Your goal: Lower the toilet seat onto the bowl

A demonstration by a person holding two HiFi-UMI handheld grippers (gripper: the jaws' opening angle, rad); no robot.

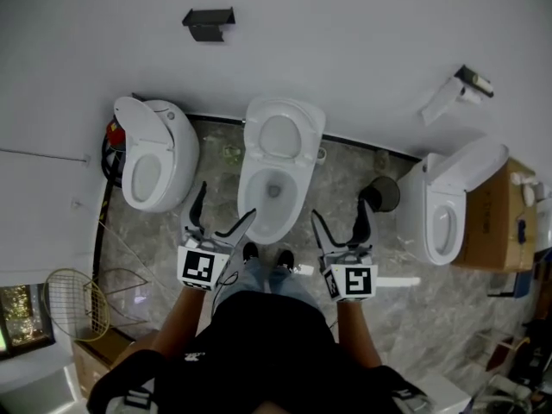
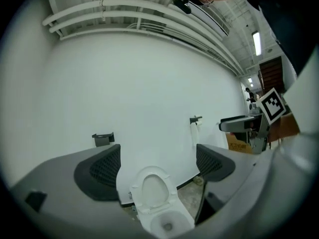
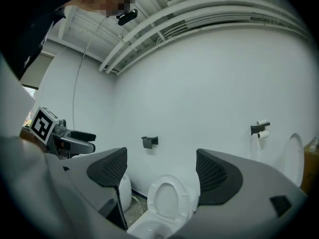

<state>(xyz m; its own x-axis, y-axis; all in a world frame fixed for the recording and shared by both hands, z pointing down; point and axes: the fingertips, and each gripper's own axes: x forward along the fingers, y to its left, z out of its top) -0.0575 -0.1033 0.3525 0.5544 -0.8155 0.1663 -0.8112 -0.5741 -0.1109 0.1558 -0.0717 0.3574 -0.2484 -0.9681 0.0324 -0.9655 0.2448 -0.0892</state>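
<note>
The middle white toilet [image 1: 274, 188] stands against the wall with its seat [image 1: 282, 134] raised upright; the bowl [image 1: 272, 198] is uncovered. The same raised seat [image 2: 153, 189] shows between the left jaws, and the seat [image 3: 168, 199] shows again between the right jaws. My left gripper [image 1: 222, 209] is open, held low left of the bowl's front. My right gripper [image 1: 340, 217] is open too, right of the bowl. Neither touches the toilet, and nothing is between either pair of jaws.
A second toilet [image 1: 153, 155] stands at the left and a third [image 1: 448, 198] at the right beside a cardboard box [image 1: 492, 217]. A round dark bin [image 1: 383, 193] sits on the floor. A black wall holder [image 1: 209, 22] and a paper roll holder [image 1: 457, 90] hang above. A racket [image 1: 76, 304] lies lower left.
</note>
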